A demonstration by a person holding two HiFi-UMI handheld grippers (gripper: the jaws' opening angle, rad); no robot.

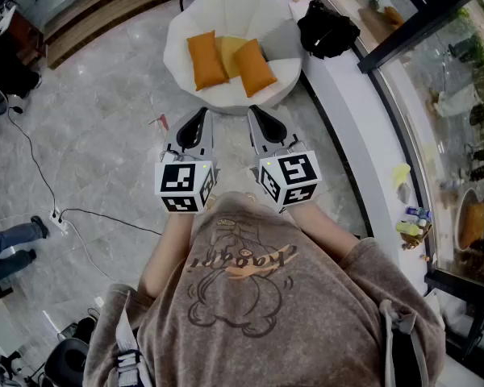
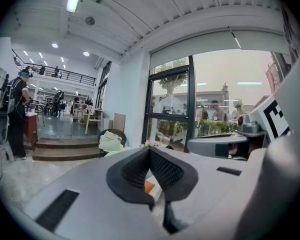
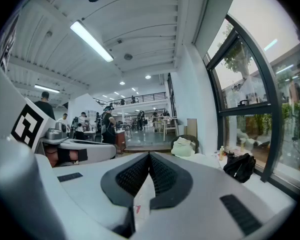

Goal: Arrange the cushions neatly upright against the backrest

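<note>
Left gripper (image 1: 198, 118) and right gripper (image 1: 256, 116) both clenched on nothing; open before reaching cushions (image 1: 228, 61), upper centre, and lift by top edges.

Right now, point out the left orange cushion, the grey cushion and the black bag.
left orange cushion (image 1: 206, 60), head view, middle of its upper face.
grey cushion (image 1: 283, 40), head view, middle of its visible part.
black bag (image 1: 327, 29), head view, centre of the bag's body.
</note>
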